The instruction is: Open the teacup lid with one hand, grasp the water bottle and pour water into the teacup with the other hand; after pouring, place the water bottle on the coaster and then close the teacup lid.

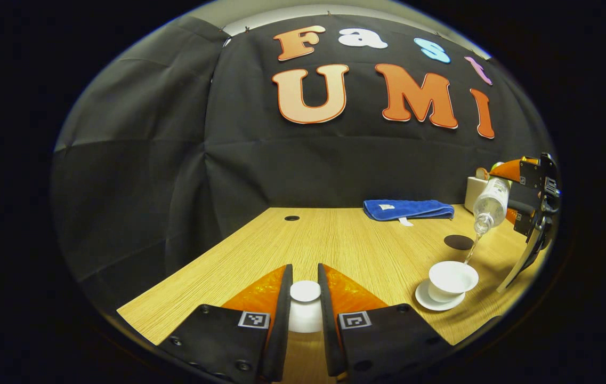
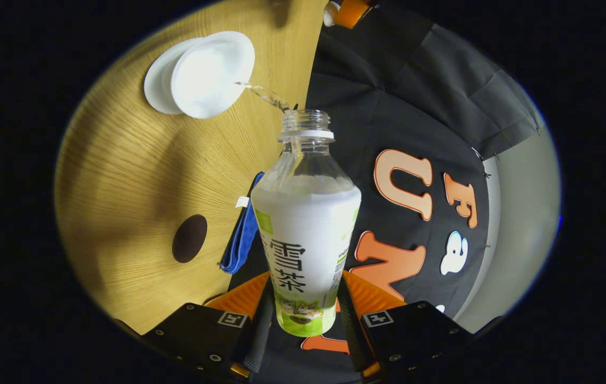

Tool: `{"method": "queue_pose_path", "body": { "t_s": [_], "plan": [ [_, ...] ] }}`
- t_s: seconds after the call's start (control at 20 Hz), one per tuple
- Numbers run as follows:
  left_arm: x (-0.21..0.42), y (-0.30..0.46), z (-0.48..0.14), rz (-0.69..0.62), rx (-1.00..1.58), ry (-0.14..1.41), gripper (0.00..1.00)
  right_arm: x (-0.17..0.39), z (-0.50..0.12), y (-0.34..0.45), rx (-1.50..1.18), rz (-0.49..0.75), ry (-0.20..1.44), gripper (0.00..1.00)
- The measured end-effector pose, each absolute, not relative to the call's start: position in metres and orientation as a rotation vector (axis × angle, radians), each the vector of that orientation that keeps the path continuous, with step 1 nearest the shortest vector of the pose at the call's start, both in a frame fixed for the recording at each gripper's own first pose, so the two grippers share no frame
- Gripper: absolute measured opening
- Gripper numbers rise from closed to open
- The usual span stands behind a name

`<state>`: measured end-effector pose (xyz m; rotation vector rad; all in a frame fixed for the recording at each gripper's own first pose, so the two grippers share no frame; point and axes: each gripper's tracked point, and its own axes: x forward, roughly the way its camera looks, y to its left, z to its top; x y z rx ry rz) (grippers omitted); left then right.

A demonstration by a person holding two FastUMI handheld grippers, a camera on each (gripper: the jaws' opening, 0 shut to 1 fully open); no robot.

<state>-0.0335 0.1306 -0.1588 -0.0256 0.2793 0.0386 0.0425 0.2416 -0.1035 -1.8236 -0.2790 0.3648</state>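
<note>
In the left gripper view my left gripper [image 1: 305, 298] is shut on the white teacup lid [image 1: 305, 292], held low over the table near its front edge. To the right stands the white teacup [image 1: 452, 280] on its saucer [image 1: 426, 300], lid off. Above it the right gripper [image 1: 534, 205] tilts the clear water bottle [image 1: 491, 205] neck down, and a thin stream of water [image 1: 470, 255] runs into the cup. In the right gripper view my right gripper [image 2: 303, 309] is shut on the labelled bottle [image 2: 305, 234]; water [image 2: 263, 95] arcs from its mouth into the teacup [image 2: 212, 72]. The dark round coaster [image 1: 458, 242] lies behind the cup.
A folded blue towel [image 1: 408, 209] lies at the back of the wooden table [image 1: 356, 240], also seen as the towel [image 2: 241, 232] beside the coaster [image 2: 190, 238]. A white box [image 1: 474, 193] stands at the far right. A small dark hole [image 1: 291, 218] marks the tabletop.
</note>
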Motion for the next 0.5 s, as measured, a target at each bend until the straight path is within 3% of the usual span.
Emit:
{"method": "queue_pose_path", "body": {
  "t_s": [0.5],
  "plan": [
    [-0.034, 0.126, -0.159, 0.027, -0.013, 0.287, 0.33, 0.043, -0.086, 0.254, -1.882, 0.34, -0.396, 0.63]
  ]
}}
